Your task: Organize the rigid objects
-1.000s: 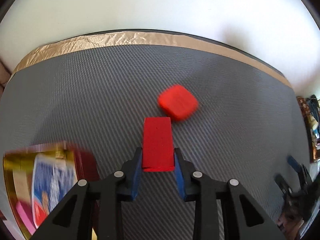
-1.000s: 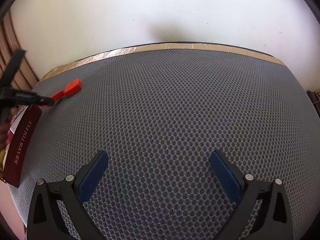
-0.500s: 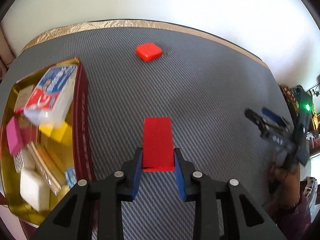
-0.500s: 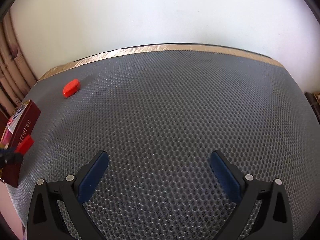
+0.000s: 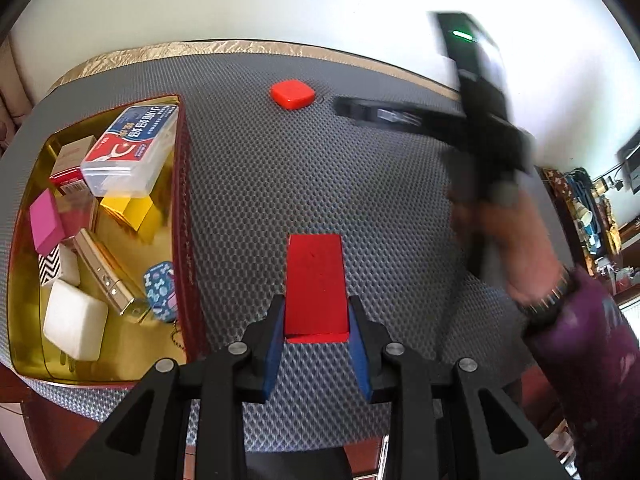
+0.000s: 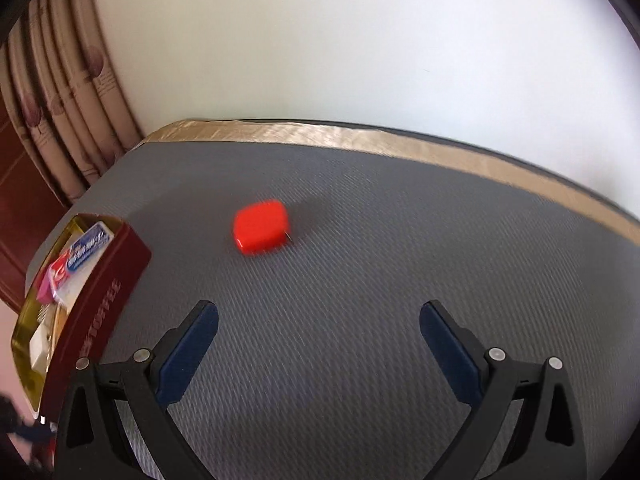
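Note:
My left gripper (image 5: pixel 316 320) is shut on a flat red block (image 5: pixel 315 280) and holds it above the grey mat, just right of the open toffee tin (image 5: pixel 182 216). The tin has a gold inside and dark red walls and holds several small boxes. A rounded red piece (image 5: pixel 292 95) lies on the mat at the far side. In the right wrist view that red piece (image 6: pixel 261 231) lies ahead and left of my right gripper (image 6: pixel 320 344), which is open and empty. The tin (image 6: pixel 100 300) is at its left.
The right gripper and the hand holding it (image 5: pixel 492 140) show blurred at the right of the left wrist view, reaching over the mat. A gold tape strip (image 6: pixel 360 136) edges the mat's far side below a white wall. Curtains (image 6: pixel 60 120) hang at left.
The right gripper has swung left toward the rounded red piece, which now looks much nearer. The left gripper has drawn back beside the tin, still holding the red block.

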`<action>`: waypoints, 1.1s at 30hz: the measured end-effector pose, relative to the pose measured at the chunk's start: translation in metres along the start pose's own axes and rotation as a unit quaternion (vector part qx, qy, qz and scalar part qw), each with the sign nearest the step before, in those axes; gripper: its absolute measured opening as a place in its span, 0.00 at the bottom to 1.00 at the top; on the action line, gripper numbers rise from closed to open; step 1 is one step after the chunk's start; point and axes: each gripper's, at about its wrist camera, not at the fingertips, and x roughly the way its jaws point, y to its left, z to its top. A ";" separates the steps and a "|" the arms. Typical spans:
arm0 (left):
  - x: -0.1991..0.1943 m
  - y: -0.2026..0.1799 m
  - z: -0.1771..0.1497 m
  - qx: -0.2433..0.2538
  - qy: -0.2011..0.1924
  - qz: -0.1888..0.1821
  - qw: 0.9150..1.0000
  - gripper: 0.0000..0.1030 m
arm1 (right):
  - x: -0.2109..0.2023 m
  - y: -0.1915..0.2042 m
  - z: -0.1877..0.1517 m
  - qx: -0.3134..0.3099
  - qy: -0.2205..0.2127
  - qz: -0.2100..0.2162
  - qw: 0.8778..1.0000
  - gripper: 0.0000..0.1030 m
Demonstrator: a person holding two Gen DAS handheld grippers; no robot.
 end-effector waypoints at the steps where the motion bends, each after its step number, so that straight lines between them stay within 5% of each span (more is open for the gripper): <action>1: -0.005 0.001 -0.002 0.003 -0.002 -0.001 1.000 0.29 | 0.009 0.004 0.005 -0.006 0.004 0.002 1.000 0.98; 13: -0.050 0.020 -0.018 0.005 -0.032 -0.017 0.999 0.29 | 0.065 0.032 0.037 -0.044 0.040 -0.015 0.998 0.97; 21: -0.076 0.044 -0.023 -0.027 -0.060 -0.002 0.998 0.29 | 0.082 0.039 0.037 -0.064 0.062 -0.029 0.996 0.68; 23: -0.088 0.053 -0.025 -0.039 -0.067 0.003 0.997 0.29 | 0.075 0.039 0.037 -0.062 0.062 -0.028 0.996 0.43; 33: -0.121 0.108 -0.049 -0.093 -0.081 0.062 0.990 0.29 | 0.008 0.024 -0.016 -0.001 0.045 0.010 0.999 0.43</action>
